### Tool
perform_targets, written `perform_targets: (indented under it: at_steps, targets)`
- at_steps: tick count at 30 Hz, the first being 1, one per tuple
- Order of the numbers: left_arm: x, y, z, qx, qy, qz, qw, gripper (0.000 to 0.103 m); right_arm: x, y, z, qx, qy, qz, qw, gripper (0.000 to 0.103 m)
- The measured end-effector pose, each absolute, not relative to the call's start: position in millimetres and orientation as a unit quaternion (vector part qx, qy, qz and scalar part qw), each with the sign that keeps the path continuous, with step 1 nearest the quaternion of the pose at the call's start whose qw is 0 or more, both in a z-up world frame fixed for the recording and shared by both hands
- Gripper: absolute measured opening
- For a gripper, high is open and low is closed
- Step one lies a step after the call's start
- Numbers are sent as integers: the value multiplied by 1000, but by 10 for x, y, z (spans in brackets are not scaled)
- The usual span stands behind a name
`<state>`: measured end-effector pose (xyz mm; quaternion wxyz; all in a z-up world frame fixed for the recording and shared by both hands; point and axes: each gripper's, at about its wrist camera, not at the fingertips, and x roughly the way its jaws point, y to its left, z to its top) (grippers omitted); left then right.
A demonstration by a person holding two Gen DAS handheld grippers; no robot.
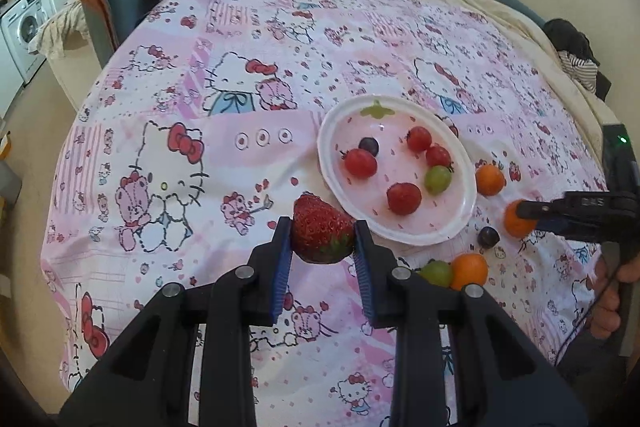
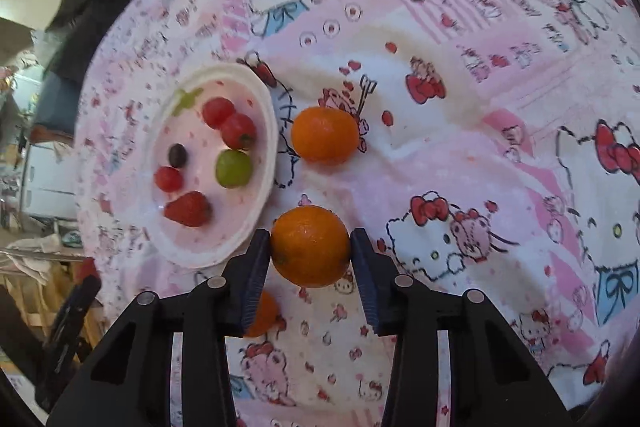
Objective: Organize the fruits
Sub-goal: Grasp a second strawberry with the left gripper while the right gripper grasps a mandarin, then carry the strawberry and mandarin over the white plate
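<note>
Nearest to us, the left claw [image 1: 322, 233] is clamped on a strawberry [image 1: 320, 231], its blue pads pressed against both sides of the fruit, holding it above the pink cartoon-print bedsheet [image 1: 240, 107] just short of the white plate [image 1: 460, 227]. Our right claw [image 2: 311, 247] has narrowed onto a small orange [image 2: 310, 245], both pads touching its sides; it is gripped just beside the plate's rim. Below it, partly hidden by a finger, another orange [image 2: 264, 315] lies on the sheet, and a third orange [image 2: 324, 135] sits farther off, near the plate's edge. From the left wrist view we also see a green grape [image 1: 438, 273] and a dark grape [image 1: 488, 237] loose on the sheet. On the plate lie red cherry tomatoes [image 1: 404, 198], a green grape and a dark grape. Beyond, a washing machine [image 1: 24, 27] stands by the wall.
</note>
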<state>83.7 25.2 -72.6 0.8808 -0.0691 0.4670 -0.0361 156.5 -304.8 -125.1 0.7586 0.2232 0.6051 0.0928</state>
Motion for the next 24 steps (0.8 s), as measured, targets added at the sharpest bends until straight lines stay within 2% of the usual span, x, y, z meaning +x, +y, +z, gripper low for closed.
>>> perform_targets:
  at_steps: [12, 24]
  targets:
    - [781, 352, -560, -62, 418, -10, 906, 26, 1529, -3240, -777, 286, 525, 121, 793, 43]
    - [1220, 282, -217, -38, 401, -38, 915, 26, 1917, -2846, -549, 262, 495, 182, 809, 43]
